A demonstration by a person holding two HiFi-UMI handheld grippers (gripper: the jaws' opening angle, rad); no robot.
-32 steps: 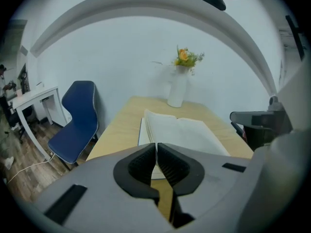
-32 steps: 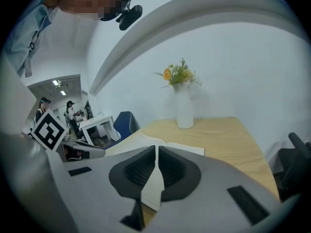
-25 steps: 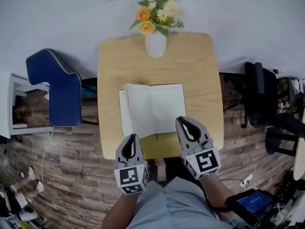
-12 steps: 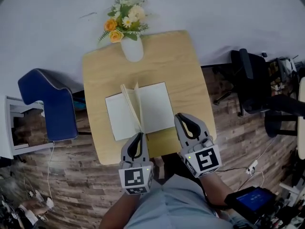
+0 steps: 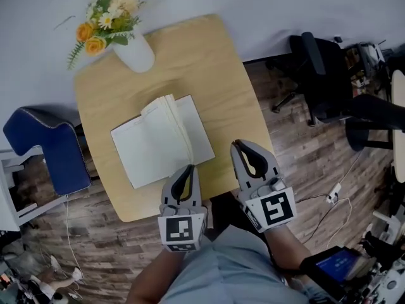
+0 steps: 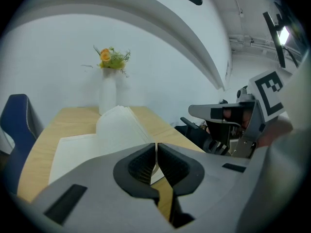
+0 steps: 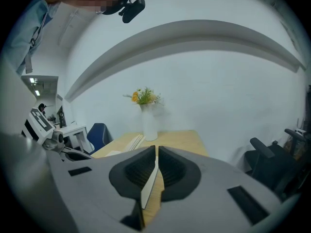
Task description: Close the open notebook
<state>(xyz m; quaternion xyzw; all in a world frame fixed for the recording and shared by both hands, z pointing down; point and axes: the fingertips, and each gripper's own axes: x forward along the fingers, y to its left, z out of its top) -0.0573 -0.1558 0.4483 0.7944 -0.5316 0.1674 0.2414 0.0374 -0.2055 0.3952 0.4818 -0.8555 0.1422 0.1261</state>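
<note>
Several pages fan up from the open notebook [image 5: 155, 145], vase [image 5: 134, 54] beyond; left gripper [image 5: 189, 168] and right gripper [image 5: 235, 144] both pinched together, empty.

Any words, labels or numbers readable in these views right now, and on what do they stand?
No text can be read anywhere.
notebook: the open pages look blank.
left tongs and right tongs: only black-and-white square markers, no letters.
blue screen, low at the head view's right: too small to read.
</note>
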